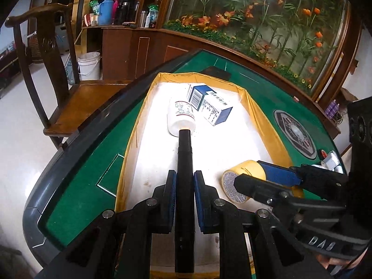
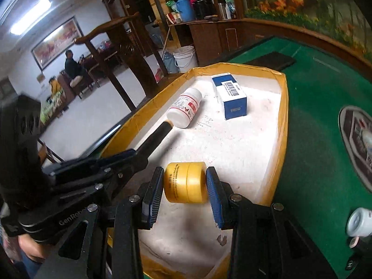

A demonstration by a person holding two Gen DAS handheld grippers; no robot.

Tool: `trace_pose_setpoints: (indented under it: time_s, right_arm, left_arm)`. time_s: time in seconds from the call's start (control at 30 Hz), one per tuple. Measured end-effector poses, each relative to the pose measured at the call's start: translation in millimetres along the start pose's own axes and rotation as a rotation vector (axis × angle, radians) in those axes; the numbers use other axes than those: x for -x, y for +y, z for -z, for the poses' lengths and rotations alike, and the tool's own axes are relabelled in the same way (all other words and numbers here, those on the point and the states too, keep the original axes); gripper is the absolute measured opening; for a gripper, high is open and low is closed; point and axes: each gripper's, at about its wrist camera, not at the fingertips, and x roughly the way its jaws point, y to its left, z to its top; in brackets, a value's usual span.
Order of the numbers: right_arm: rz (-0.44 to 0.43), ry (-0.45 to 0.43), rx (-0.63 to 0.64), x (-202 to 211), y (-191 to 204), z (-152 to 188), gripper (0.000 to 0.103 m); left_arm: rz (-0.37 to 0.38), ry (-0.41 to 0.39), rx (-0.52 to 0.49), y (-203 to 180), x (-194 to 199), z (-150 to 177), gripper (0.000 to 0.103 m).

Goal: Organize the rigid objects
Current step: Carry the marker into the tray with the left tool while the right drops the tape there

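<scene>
Left gripper (image 1: 183, 179) clamped on black stick (image 1: 184, 153), tip touching white bottle (image 1: 180, 116). Right gripper (image 2: 184, 186) clamped on yellow jar (image 2: 186, 182) over tray (image 2: 282, 107). Blue box (image 2: 232, 97) beside bottle.

The white tray (image 1: 148, 153) on the green table (image 1: 76, 200) is being viewed steeply downward at close range from its near edge by both wrist cameras, its far edge and the wooden cabinet (image 2: 209, 39) beyond being shared between the views.
</scene>
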Motion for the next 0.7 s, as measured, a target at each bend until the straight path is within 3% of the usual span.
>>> trace_pose_setpoints:
  time_s: [0.23, 0.63, 0.7]
  right_arm:
    - [0.039, -0.015, 0.078, -1.1, 6.8, 4.0, 0.036]
    - [0.021, -0.04, 0.072, 3.2, 7.3, 7.3, 0.036]
    - [0.017, -0.041, 0.07, 4.4, 7.0, 8.2, 0.036]
  left_arm:
    - [-0.049, 0.001, -0.024, -2.4, -0.7, 1.0, 0.015]
    - [-0.062, 0.008, -0.009, -1.7, 3.6, 3.0, 0.016]
    - [-0.065, 0.007, -0.017, -4.6, 5.5, 3.7, 0.021]
